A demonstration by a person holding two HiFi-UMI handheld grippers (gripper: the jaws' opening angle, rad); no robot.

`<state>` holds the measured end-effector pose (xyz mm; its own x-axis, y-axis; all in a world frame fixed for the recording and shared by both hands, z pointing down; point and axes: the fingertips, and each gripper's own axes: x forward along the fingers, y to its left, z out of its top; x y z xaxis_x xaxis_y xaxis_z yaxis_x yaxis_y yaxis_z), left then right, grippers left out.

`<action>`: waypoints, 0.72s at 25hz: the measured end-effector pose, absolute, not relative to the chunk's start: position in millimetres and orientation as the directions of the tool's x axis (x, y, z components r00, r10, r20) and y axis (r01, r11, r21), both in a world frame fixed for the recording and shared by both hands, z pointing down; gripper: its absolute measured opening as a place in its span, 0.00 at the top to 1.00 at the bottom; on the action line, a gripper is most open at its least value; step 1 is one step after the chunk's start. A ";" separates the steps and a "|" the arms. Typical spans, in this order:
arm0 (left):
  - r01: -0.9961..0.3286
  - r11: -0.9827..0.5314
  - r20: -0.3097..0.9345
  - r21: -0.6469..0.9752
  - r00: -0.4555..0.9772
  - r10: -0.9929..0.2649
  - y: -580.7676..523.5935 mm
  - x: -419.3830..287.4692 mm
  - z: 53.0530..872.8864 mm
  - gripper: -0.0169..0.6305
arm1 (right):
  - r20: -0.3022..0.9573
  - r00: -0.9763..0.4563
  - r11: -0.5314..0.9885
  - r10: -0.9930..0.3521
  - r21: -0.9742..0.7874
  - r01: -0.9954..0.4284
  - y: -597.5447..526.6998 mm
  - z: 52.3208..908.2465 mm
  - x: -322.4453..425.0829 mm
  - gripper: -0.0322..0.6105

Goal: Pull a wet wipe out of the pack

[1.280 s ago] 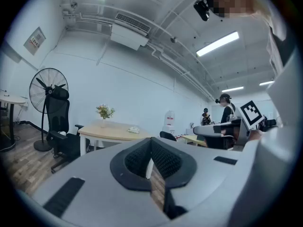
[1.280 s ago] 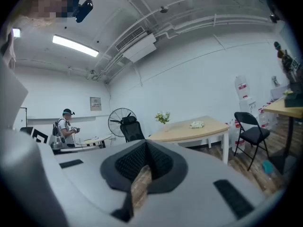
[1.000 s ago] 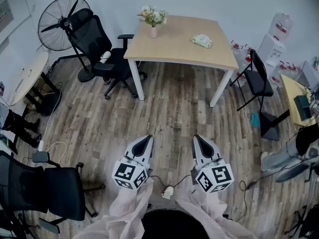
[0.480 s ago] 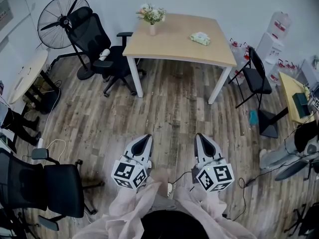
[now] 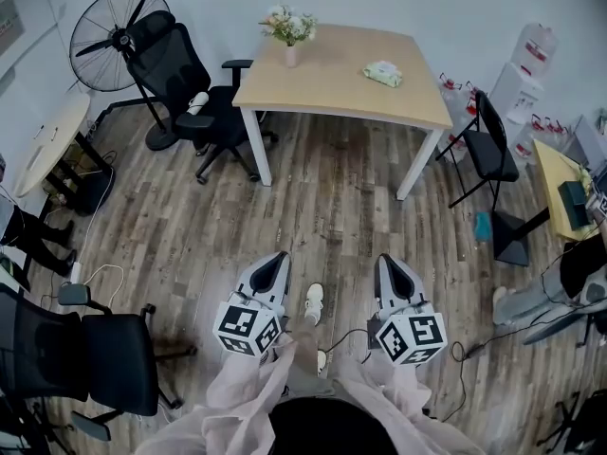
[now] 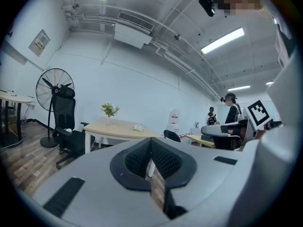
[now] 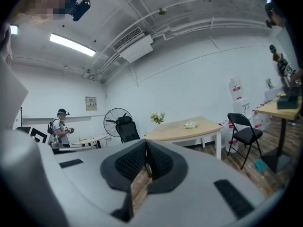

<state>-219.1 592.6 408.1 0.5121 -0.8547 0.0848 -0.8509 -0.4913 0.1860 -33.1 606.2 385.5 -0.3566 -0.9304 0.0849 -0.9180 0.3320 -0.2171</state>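
The wet wipe pack (image 5: 383, 74), pale green, lies on the far right part of a wooden table (image 5: 322, 88) across the room. It shows small in the left gripper view (image 6: 138, 127) and in the right gripper view (image 7: 191, 125). My left gripper (image 5: 277, 260) and right gripper (image 5: 388, 263) are held side by side over the wooden floor, far short of the table, both pointing toward it. Each has its jaws shut with nothing between them, as seen on the left gripper (image 6: 151, 151) and the right gripper (image 7: 146, 152). A shoe (image 5: 314, 301) shows between them.
A vase of flowers (image 5: 291, 31) stands on the table. A black office chair (image 5: 185, 83) and a fan (image 5: 112, 38) are left of it, a folding chair (image 5: 495, 150) right. Another office chair (image 5: 85, 358) stands near left; cables (image 5: 455, 354) lie on the floor. A person (image 6: 232, 109) stands off to the side.
The person has stepped toward the table: a shoe now shows between the grippers. Both grippers stay shut and side by side, the right one shifted slightly.
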 end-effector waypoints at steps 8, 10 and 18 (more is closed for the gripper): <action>-0.853 -0.486 0.081 0.191 0.507 -0.858 542.4 -213.9 410.8 0.96 | 0.085 -0.366 0.343 -0.927 -0.204 -0.917 553.6 386.5 -32.8 0.93; -0.853 -0.485 0.082 0.191 0.506 -0.858 524.8 -212.3 410.0 0.96 | 0.085 -0.371 0.348 -0.925 -0.203 -0.915 534.4 384.7 -31.8 0.93; -0.855 -0.490 0.083 0.172 0.508 -0.857 435.1 -206.7 396.2 0.96 | 0.100 -0.379 0.353 -0.920 -0.205 -0.913 445.7 379.1 -25.8 0.93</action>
